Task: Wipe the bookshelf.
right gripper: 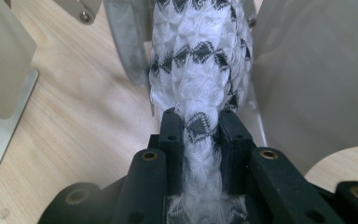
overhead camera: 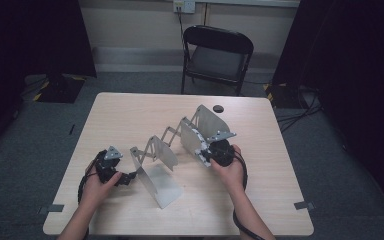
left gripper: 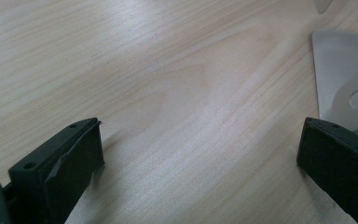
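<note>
My right gripper (right gripper: 200, 126) had its black fingers (right gripper: 172, 135) clenched on a white knitted cloth with black zigzag marks (right gripper: 200, 60), which ran up between two upright plates of the grey metal accordion rack (overhead camera: 155, 150) on the light wooden tabletop (overhead camera: 260, 200). My left gripper (left gripper: 200, 140) sat low over the bare wood just beside the rack's near plate (left gripper: 340, 79), fingers (left gripper: 74, 154) released and wide apart, holding nothing.
</note>
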A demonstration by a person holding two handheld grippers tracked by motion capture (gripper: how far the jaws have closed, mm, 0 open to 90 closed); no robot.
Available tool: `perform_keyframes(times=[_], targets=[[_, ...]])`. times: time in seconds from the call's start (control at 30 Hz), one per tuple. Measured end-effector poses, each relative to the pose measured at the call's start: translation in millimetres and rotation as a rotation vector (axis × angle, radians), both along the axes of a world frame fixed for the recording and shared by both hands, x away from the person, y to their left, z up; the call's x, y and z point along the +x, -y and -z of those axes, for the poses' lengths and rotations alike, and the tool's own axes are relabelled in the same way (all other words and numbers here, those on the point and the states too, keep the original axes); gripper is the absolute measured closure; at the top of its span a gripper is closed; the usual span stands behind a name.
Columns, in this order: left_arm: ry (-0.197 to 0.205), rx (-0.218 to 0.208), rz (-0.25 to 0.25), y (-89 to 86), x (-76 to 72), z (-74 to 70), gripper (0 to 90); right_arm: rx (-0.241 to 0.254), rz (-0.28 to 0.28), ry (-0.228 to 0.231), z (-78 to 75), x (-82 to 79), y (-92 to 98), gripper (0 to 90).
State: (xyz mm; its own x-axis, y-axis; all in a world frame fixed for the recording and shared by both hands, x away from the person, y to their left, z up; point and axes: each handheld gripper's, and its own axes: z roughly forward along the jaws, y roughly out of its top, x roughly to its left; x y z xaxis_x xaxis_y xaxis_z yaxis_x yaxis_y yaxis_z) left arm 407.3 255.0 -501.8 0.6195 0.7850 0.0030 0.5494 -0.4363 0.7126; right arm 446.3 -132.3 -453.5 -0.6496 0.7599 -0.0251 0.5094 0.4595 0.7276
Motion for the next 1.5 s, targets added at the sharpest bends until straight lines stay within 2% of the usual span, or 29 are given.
perform_keyframes(times=[0.3,0.47,0.63,0.73,0.77,0.8,0.83,0.87,0.9,0.93,1.03,1.13,1.33,1.5], targets=[[0.001,-0.002,-0.003,0.2,-0.1,0.1,0.0,-0.032,-0.004,-0.031,18.5,-2.7,0.1,74.3],[0.003,0.0,0.0,0.1,-0.1,-0.1,0.1,-0.013,0.008,-0.044,24.0,-6.2,5.0,74.0],[0.003,0.0,-0.001,0.1,-0.1,-0.1,0.1,-0.016,0.01,-0.033,13.7,-10.0,9.6,74.0],[0.003,0.0,-0.001,0.1,-0.1,-0.1,0.1,0.0,0.018,-0.011,0.4,-11.5,14.7,74.0],[0.003,0.0,0.0,0.1,-0.1,-0.1,0.1,0.01,0.015,0.011,-9.7,-12.0,17.0,74.0],[0.003,0.0,0.0,0.1,-0.1,-0.1,0.1,0.01,0.015,0.011,-9.7,-12.0,17.0,74.0],[0.003,0.0,-0.001,0.1,-0.1,-0.1,0.1,0.015,0.014,0.032,-21.3,-13.2,17.5,74.0],[0.003,0.0,-0.001,0.1,-0.1,-0.1,0.1,0.015,0.014,0.032,-21.3,-13.2,17.5,74.0],[0.003,0.0,-0.001,0.1,-0.1,-0.1,0.1,0.024,0.009,0.055,-33.1,-14.1,17.3,74.0],[0.003,0.0,0.0,0.1,-0.1,-0.1,0.1,0.024,0.009,0.055,-33.1,-14.1,17.3,74.0],[0.003,0.0,-0.001,0.1,-0.1,-0.1,0.1,0.041,0.005,0.092,-52.9,-13.7,15.3,74.0],[0.003,0.0,-0.001,0.1,-0.1,-0.1,0.1,0.045,-0.003,0.106,-60.9,-10.8,10.5,74.0],[0.003,0.001,-0.002,0.1,-0.1,-0.1,0.1,0.041,-0.015,0.101,-58.6,-5.0,-0.5,74.0],[0.002,-0.001,-0.002,0.2,-0.1,0.0,0.1,0.012,-0.014,0.066,-40.9,1.7,-7.6,74.0]])
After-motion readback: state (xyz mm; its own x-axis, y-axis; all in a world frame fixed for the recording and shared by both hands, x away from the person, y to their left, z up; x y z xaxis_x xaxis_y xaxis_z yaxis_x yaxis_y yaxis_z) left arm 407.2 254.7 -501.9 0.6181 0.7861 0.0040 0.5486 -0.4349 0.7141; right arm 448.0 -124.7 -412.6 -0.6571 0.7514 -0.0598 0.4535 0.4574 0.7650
